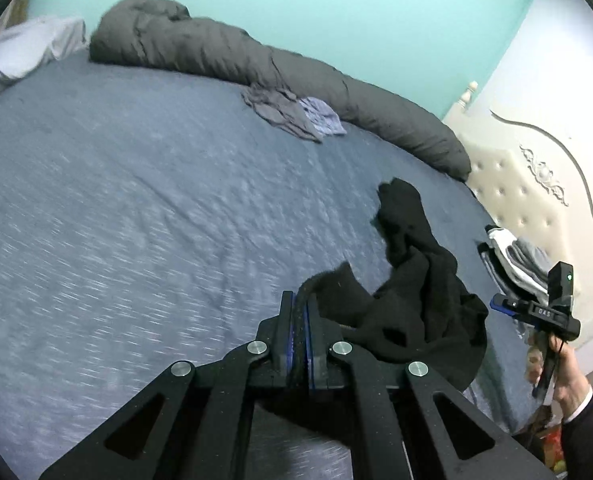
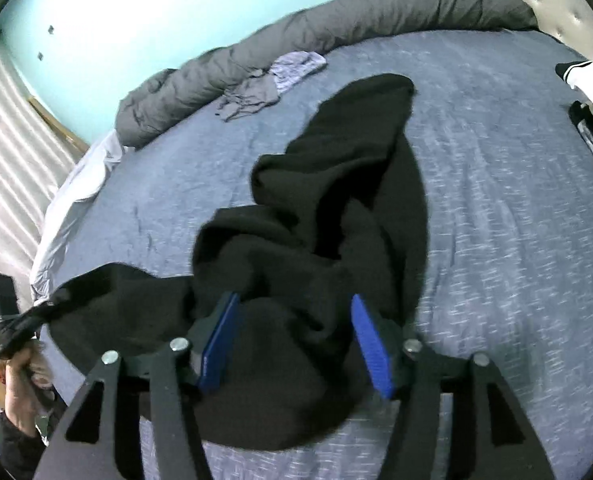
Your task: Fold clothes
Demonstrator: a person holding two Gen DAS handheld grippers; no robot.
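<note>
garment: crumpled black knit garment [image 2: 336,208] on blue-grey bed sheet [image 1: 136,200], long axis running away from right tool | left tool [image 1: 300,320]: closed on garment's near-left edge | right tool [image 2: 296,340]: jaws wide apart, straddling garment's near bunch, gripping nothing

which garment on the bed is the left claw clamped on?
The black garment, bunched at the near edge; the left claw pinches its edge. The grey garment and striped one lie untouched by the duvet.
</note>
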